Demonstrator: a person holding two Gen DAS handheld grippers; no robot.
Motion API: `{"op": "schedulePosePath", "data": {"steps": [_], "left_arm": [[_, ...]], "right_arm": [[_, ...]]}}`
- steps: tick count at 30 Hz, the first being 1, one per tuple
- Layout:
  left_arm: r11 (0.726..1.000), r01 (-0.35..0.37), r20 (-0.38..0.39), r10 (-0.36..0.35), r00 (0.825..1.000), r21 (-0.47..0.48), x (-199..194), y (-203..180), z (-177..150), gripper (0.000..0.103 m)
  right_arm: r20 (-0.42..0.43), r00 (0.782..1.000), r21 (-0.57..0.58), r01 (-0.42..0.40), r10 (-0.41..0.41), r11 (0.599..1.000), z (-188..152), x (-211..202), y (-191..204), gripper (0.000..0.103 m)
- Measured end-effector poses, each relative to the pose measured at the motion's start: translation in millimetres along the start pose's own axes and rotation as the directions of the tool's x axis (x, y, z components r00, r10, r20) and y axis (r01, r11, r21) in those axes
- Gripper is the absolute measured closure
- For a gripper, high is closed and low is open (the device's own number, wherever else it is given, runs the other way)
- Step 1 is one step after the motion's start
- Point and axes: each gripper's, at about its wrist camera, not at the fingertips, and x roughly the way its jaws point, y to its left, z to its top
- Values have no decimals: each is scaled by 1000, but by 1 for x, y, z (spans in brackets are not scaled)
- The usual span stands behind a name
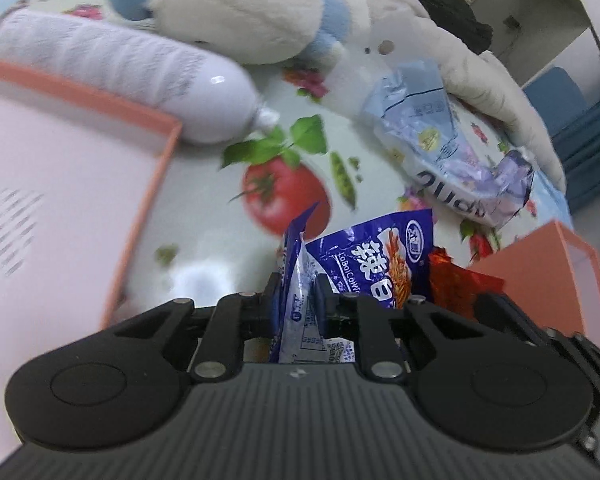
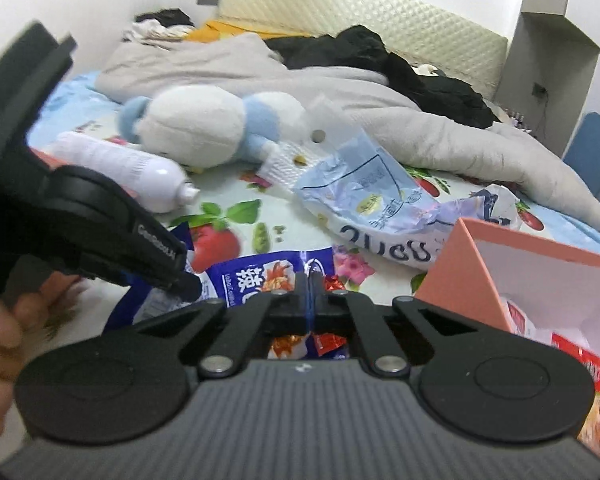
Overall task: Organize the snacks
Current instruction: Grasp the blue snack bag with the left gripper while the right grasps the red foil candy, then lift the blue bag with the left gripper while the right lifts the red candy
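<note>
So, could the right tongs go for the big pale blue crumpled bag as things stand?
Probably not yet. The right tongs are shut on the blue snack packet, which the left tongs also grip. The pale blue bag lies uncovered beyond on the printed cloth, so the way looks free once the packet goes.

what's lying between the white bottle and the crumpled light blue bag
Only bare fruit-print cloth, with a printed tomato and leaves; nothing lies between the white bottle and the light blue bag. The left wrist view shows it best.
</note>
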Motion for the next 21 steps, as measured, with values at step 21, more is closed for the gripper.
{"op": "schedulePosePath", "data": {"steps": [21], "left_arm": [[951,-100,88,131,987,-294,-124,14,-165,84]], "right_arm": [[-53,974,26,-218,219,976,-107,-155,0,101]]}}
